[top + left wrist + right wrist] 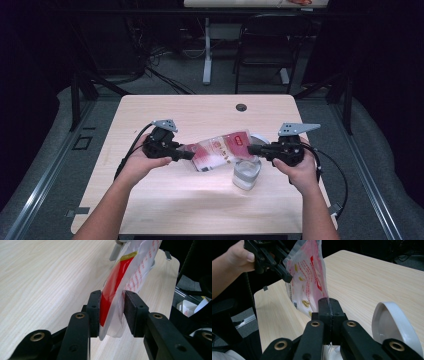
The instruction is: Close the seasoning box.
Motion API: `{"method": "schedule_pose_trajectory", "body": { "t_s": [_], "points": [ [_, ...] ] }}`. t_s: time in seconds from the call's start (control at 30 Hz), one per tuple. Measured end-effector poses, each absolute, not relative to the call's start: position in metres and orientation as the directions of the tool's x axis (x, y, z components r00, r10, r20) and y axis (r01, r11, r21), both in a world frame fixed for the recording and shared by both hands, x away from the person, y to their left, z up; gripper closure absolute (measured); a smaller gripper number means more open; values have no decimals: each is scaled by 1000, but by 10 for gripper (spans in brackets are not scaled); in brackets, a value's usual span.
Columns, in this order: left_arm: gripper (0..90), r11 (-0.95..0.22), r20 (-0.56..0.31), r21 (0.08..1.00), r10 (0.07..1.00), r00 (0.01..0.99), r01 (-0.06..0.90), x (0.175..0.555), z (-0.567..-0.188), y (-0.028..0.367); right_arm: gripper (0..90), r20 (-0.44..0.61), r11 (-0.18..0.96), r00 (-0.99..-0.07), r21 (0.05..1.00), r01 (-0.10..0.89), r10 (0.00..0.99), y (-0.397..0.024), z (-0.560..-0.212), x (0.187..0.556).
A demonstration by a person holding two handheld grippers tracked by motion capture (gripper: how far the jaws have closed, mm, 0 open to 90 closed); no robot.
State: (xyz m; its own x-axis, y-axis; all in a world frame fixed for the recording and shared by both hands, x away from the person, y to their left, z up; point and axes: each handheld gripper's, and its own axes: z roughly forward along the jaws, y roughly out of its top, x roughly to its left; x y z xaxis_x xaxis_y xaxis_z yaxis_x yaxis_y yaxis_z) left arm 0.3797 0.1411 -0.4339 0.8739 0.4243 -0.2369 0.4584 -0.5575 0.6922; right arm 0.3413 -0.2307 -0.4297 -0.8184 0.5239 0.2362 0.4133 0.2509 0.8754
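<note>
Right gripper [253, 149], jaws pressed together on one edge of a red-and-white printed plastic pouch [218, 150] held above the table [150, 115], points toward nine o'clock while left gripper [189, 155], slightly parted around the opposite edge, points toward three o'clock.

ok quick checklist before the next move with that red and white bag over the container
1. Right gripper clamped on the bag edge: ok, jaws fully shut on it.
2. Left gripper grip: not ok, bag sits between the pads but a gap shows at one pad.
3. Bag clear of the table: ok, held up between both grippers.
4. Container upright under the bag's right end: ok.
5. White lid out of the way: ok, beside the container.
6. Bag open or sealed: cannot tell.
</note>
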Motion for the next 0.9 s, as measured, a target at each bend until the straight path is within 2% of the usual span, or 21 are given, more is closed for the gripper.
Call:
{"method": "schedule_pose_trajectory", "body": {
  "t_s": [0.6, 0.9],
  "points": [
    [655, -535, -259, 710, 408, 876, 459, 374, -462, 148, 900, 223, 278, -829, 871, 406, 513, -218, -415, 339],
    [653, -523, -250, 728, 398, 882, 443, 367, -473, 157, 900, 194, 351, -840, 844, 406, 507, -204, -407, 340]
  ]
}}
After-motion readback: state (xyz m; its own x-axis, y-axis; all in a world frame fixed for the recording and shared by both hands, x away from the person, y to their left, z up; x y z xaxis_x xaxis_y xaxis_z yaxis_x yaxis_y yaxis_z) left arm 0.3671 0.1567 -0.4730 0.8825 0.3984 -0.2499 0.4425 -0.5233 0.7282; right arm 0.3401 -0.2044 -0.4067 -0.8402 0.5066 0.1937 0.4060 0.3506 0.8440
